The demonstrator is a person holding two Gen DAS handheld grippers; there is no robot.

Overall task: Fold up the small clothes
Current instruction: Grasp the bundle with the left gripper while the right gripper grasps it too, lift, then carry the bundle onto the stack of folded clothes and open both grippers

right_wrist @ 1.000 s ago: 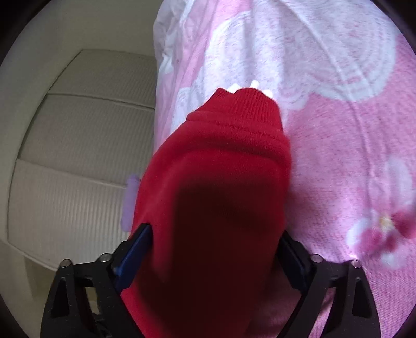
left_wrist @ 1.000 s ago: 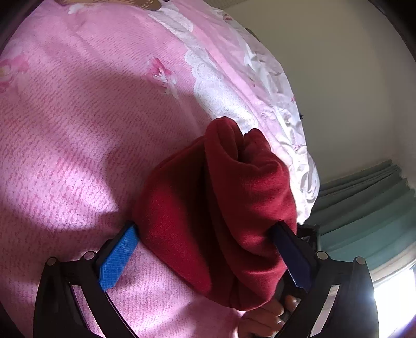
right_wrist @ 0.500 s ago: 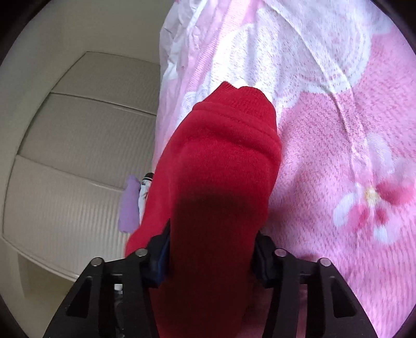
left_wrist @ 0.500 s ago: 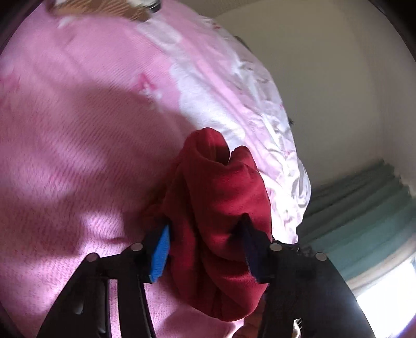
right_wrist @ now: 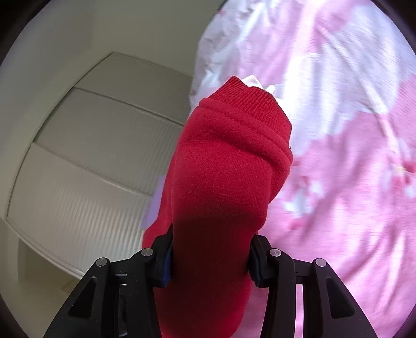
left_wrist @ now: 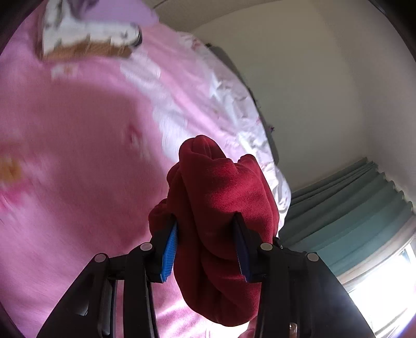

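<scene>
A dark red fleece garment [left_wrist: 223, 208] bulges in a thick roll between the blue pads of my left gripper [left_wrist: 205, 247], which press into it from both sides; the jaws are still closing. In the right wrist view the same red garment [right_wrist: 223, 182], with a ribbed cuff [right_wrist: 249, 104] at its far end, is squeezed between the pads of my right gripper [right_wrist: 210, 260], whose jaws are also closing. Both grippers hold the garment lifted above the pink floral bedsheet [left_wrist: 78, 156]. The fabric hangs down past the fingers in both views.
A folded white and brown patterned garment [left_wrist: 88, 39] and a lilac piece [left_wrist: 122, 13] lie at the far end of the bed. Green curtains [left_wrist: 351, 208] and a bright window are to the right. White panelled doors [right_wrist: 91, 156] stand left of the bed edge [right_wrist: 208, 65].
Both grippers closed from wide onto the red garment and lifted it off the sheet. The bed has dropped away, and the far folded clothes came into the left view.
</scene>
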